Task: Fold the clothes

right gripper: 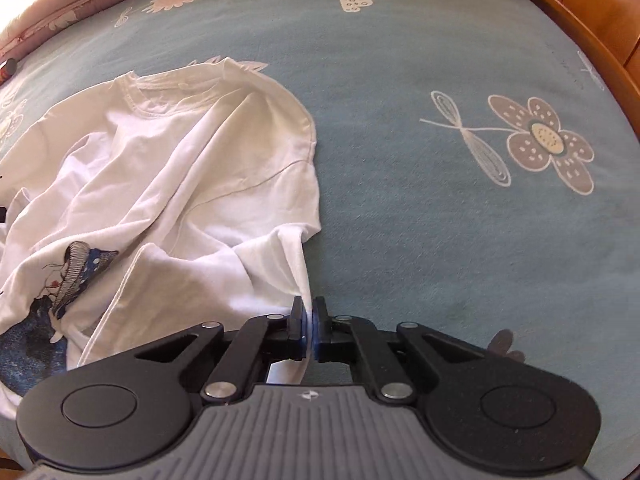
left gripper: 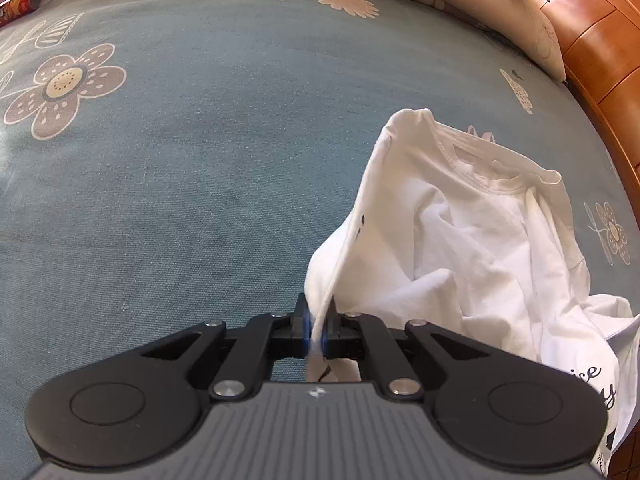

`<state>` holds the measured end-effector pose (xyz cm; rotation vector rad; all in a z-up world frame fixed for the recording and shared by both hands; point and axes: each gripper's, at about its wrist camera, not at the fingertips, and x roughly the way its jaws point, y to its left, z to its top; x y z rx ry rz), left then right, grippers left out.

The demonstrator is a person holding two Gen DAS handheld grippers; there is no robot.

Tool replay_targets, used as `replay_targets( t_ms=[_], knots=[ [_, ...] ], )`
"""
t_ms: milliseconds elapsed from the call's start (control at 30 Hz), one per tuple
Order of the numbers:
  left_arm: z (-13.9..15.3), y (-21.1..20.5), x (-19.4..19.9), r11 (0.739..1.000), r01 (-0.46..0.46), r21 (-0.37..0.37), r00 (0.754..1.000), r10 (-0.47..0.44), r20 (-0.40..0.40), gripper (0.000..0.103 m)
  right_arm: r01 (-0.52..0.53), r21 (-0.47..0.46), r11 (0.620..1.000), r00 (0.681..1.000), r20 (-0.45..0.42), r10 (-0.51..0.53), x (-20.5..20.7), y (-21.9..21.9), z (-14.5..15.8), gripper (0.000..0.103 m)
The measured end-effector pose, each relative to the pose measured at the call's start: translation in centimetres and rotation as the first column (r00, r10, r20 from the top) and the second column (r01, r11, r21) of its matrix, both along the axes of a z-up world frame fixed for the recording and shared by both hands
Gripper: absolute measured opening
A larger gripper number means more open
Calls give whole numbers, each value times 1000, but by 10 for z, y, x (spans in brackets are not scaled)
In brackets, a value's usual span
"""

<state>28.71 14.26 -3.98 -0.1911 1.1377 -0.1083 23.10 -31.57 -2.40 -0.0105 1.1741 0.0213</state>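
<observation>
On the bed (left gripper: 180, 184), a white shirt (left gripper: 472, 232) lies crumpled on the blue flowered sheet, collar toward the far side and hem end toward the grippers, its print partly showing among the folds. Left gripper (left gripper: 318, 330) has its fingers closed narrow on a thin edge of the cloth, which runs taut up from the pinch toward the shoulder. Right gripper (right gripper: 308, 330) likewise pinches a strip of fabric at the shirt's (right gripper: 168, 176) near right corner, with only cloth between its fingers.

Judging by this, the step in hand is the spreading-out: both near corners are gripped, but the body is bunched and not yet flat. Next would likely be drawing the two grippers apart and toward the near side, lifting a little so the wrinkles fall out, then laying the shirt smooth before any fold. Care is needed, since so thin a pinch could slip under tension.

A can (left gripper: 20, 4) lies at the far left edge.
</observation>
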Motion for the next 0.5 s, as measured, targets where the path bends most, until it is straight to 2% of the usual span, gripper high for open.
replay_targets(
  t_ms=[233,367,500],
  knots=[
    [10,2,12,995,-13,94,1000,11,19,3,-39,-184,982,999,24,45,35,-35,4,3],
    [17,9,25,990,-22,138,999,18,30,3,-136,-315,939,989,7,145,48,-41,2,3],
    [22,12,40,985,-7,175,1000,4,15,3,-152,-396,906,986,-2,165,63,-56,2,3]
  ],
)
